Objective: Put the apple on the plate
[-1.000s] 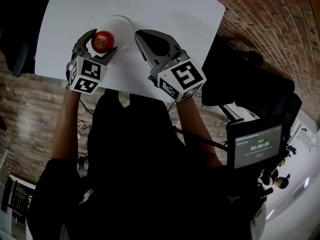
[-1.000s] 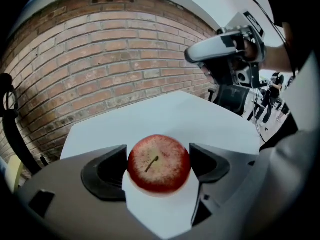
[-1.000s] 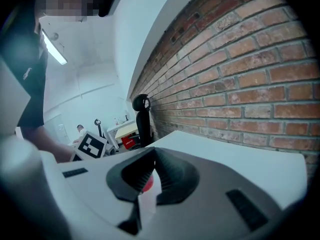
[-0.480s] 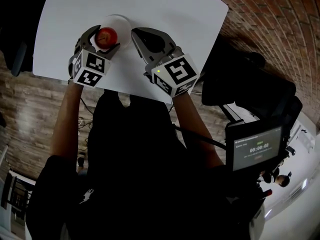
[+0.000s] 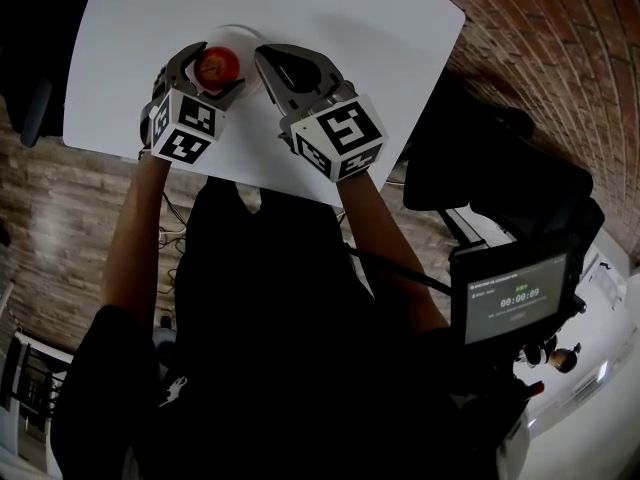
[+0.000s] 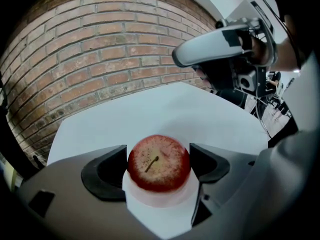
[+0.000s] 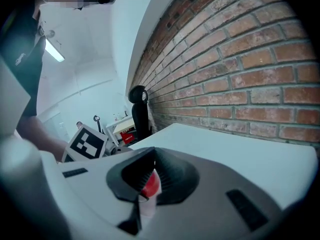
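- The left gripper [image 5: 212, 71] has its jaws spread wide around a round red apple with pale speckles and a short brown stem [image 6: 159, 162]; one dark pad [image 6: 107, 176] presses on the fruit's left flank and the other on its right, so the apple is pinched between them with the stem end facing back toward the gripper's body
- Just under those jaws and the apple lies a small round white plate [image 6: 161, 202]; the apple sits above the plate's middle, though whether its underside touches the dish cannot be told; nothing else shows in the plate
- The left gripper's black-and-white marker cube [image 5: 183, 128] sits behind its jaws, toward the person
- The right gripper [image 7: 150, 170] has its grey jaws drawn together, with only a thin slit between the ribbed dark pads; nothing is held there; through the slit a sliver of the red apple shows, lying ahead of its tips
- In the head view the right gripper's tips come just beside the plate's edge, next to the left gripper's inner jaw; its marker cube [image 5: 340, 136] rides behind
- Both grippers hang over a plain white tabletop [image 5: 340, 18], which bears the plate ahead of them
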Demonstrator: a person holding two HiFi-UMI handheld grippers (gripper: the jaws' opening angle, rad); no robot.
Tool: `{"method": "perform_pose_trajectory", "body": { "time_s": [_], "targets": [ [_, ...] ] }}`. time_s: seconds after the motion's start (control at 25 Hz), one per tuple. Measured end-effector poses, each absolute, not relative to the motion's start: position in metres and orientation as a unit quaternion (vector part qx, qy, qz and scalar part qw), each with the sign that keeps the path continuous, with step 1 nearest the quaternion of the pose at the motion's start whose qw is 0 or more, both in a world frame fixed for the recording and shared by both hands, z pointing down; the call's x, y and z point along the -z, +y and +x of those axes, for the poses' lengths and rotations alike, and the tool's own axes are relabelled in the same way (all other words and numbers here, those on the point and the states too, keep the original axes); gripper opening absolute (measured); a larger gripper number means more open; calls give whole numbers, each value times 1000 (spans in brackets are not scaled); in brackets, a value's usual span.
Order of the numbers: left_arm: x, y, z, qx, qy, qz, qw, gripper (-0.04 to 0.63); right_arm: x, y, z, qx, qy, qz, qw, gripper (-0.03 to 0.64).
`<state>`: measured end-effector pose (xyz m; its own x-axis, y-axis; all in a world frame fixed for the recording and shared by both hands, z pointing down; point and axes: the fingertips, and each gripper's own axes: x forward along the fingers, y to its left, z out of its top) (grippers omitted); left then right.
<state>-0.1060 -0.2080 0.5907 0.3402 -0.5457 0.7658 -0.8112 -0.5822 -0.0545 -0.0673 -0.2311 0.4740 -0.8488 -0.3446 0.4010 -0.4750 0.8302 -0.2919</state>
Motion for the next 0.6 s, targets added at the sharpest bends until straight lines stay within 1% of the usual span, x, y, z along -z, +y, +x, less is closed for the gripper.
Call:
{"method": "perform_pose_trajectory", "body": {
  "time_s": [0.24,0.6],
  "targets": [
    [-600,-210,-103,-396,-416,800,175,396,-480,-235,-66,-196,-940,216,175,5],
    [-601,-215,-102,-417,-402,801,154,396,-480,-238,-66,-199,-938,221,177,5]
  ]
}}
